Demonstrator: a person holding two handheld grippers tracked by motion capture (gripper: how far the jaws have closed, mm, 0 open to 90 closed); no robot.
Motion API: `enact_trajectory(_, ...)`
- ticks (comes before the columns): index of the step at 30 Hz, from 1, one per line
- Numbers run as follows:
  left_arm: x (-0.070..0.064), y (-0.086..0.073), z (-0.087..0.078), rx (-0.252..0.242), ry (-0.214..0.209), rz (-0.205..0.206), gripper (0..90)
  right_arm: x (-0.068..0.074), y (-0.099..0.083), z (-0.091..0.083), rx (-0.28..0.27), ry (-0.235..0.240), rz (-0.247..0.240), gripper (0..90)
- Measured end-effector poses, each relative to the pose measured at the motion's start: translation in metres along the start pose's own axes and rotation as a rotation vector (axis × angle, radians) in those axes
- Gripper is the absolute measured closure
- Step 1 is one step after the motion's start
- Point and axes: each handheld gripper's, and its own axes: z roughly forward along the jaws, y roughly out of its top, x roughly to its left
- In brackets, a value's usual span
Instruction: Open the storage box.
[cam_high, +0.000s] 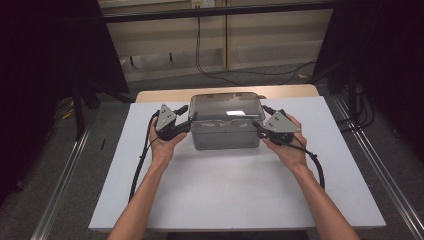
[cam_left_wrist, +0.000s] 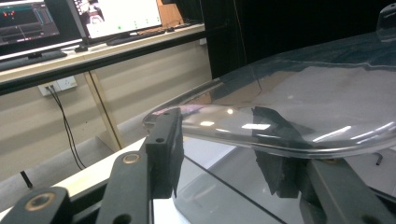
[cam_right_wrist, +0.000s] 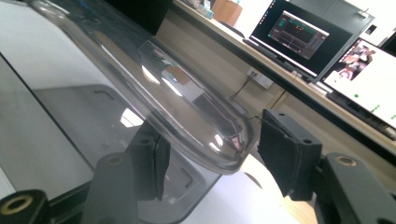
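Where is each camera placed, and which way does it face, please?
High view: above the person's side, looking forward and down on the white table, clear-lidded box, both forearms.
Left gripper view: rides the left tongs, facing the lid rim; its jaws show.
Right gripper view: rides the right tongs; jaws show.
Shared: the lid, monitors behind.

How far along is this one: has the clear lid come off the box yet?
Done: both grippers, left and right, have reached the ends of the grey box. In hand: each gripper's open jaws straddle the clear lid rim, not yet clamped. Left: gripping and lifting; the lid looks seated on the box.
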Motion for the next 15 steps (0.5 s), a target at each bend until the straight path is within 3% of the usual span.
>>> enact_trajectory(7, 0.0, 0.001, 0.001, -0.005, -0.004, 0.007, 53.4, -0.006, -0.008, 0.007, 0.007, 0.018, 0.058, 43.9)
enact_trajectory(15, 0.001, 0.002, 0.003, -0.003, -0.011, 0.008, 54.3, -0.012, -0.008, 0.012, -0.01, 0.026, 0.072, 51.2)
